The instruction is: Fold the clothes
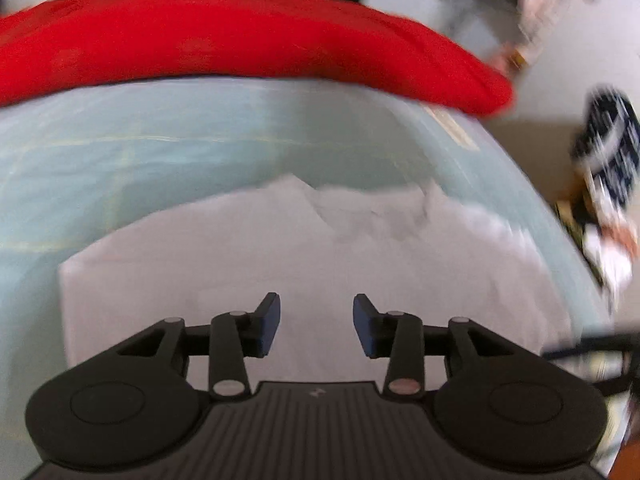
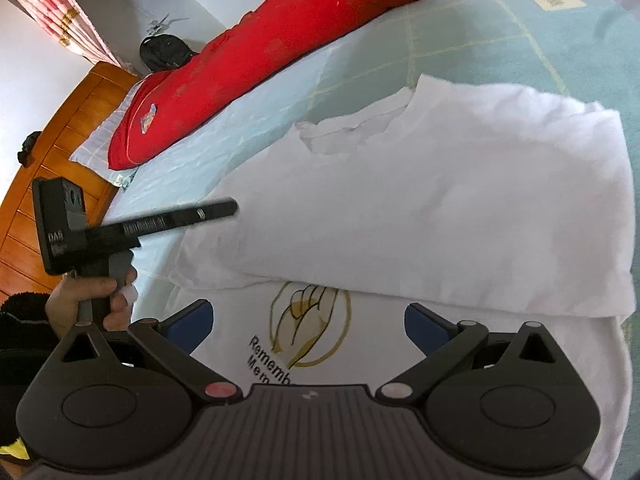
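Note:
A white T-shirt [image 2: 420,200] lies on the pale blue bed sheet [image 2: 460,40], partly folded, its upper layer laid over a printed yellow emblem [image 2: 310,328] with black lettering. My right gripper [image 2: 308,322] hovers above the emblem, jaws wide apart and nothing between them. The left gripper [image 2: 216,210], held by a hand [image 2: 92,304], shows at the left of the right wrist view, pointing at the shirt's left edge. In the blurred left wrist view the left gripper [image 1: 316,326] stands open above the white shirt [image 1: 300,248], its blue pads [image 1: 268,324] clear of the cloth.
A long red quilt [image 2: 260,48] runs along the far side of the bed. A wooden headboard [image 2: 60,140] stands at the left, with a black bag [image 2: 160,52] behind it. Dark patterned items [image 1: 608,152] lie on the floor beyond the bed's right edge.

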The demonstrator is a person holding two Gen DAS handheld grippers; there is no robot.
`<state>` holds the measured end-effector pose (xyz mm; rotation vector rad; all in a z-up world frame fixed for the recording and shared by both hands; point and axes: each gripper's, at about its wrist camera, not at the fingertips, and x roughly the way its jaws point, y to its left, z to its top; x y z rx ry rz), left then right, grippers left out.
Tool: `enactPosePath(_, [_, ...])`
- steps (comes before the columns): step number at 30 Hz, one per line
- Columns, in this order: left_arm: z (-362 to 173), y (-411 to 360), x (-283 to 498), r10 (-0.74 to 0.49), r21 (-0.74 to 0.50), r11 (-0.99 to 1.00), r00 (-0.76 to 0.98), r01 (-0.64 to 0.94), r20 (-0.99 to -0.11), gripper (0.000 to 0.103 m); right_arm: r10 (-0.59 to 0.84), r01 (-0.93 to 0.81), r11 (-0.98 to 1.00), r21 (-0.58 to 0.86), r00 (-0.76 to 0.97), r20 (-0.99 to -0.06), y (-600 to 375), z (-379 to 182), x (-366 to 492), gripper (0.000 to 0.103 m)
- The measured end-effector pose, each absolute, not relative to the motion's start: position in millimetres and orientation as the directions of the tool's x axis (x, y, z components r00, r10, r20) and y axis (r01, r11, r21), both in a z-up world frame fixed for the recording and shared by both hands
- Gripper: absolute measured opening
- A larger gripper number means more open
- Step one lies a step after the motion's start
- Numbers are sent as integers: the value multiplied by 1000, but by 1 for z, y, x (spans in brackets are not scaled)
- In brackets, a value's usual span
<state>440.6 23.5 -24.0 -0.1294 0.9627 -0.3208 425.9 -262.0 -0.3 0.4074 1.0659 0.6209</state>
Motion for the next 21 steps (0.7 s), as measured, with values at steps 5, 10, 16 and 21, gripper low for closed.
enactPosePath(5, [-35,36,438,-306,-262,952,481,158,-822,43,454,-252,891,377,507,-733,-272,11,425,103])
enactPosePath(10, [-24,29,447,-293,-252,956,458,149,-839,44,279,-182,959,219,445,-851,-290,-33,438,103])
enactPosePath(16, [4,-12,465,-372,-271,924,475,270,-798,48,166,-160,983,92,545,-822,-302,-12,404,103])
enactPosePath(21, [9,-75,489,-548,-386,819,381,424,-744,51,-45,-77,991,-109,575,-817,-310,-25,396,103])
